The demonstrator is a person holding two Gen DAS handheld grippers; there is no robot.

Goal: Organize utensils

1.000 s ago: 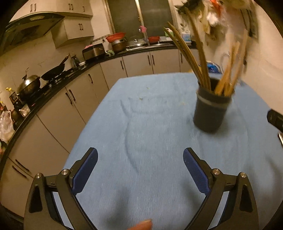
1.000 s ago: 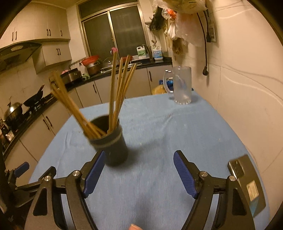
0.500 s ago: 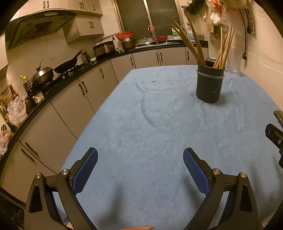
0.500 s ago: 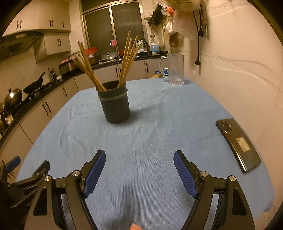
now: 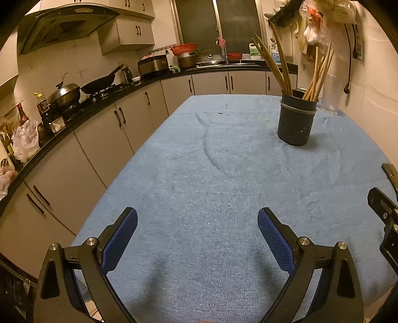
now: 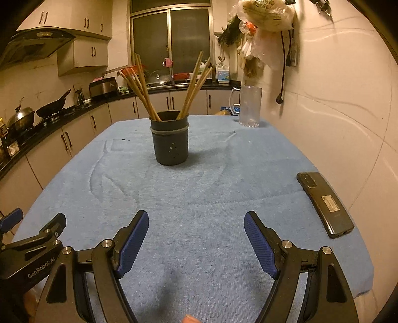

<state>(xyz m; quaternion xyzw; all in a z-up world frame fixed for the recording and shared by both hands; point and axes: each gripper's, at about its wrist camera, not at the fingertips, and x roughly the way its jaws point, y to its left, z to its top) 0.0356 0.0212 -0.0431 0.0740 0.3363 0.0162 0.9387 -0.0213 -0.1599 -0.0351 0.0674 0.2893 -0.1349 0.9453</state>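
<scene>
A dark grey utensil holder (image 5: 296,121) (image 6: 170,138) stands upright on the blue cloth of the table (image 5: 211,186) (image 6: 211,179), with several wooden chopsticks (image 5: 278,67) (image 6: 141,87) fanned out of it in two bunches. My left gripper (image 5: 197,234) hovers open over the table's near edge, far short of the holder, with nothing between its blue pads. My right gripper (image 6: 195,237) is open too and empty, low at the near edge with the holder straight ahead. The left gripper's body (image 6: 29,246) shows at the lower left of the right wrist view.
A black phone (image 6: 324,203) lies near the table's right edge by the wall. A clear glass jug (image 6: 248,109) stands at the far right corner. Kitchen cabinets and a counter with pans (image 5: 62,94) run along the left. Bags hang on the right wall (image 6: 261,22).
Both grippers have pulled back from the holder toward the near edge of the table, so the holder now looks smaller and farther. Both stayed open and empty.
</scene>
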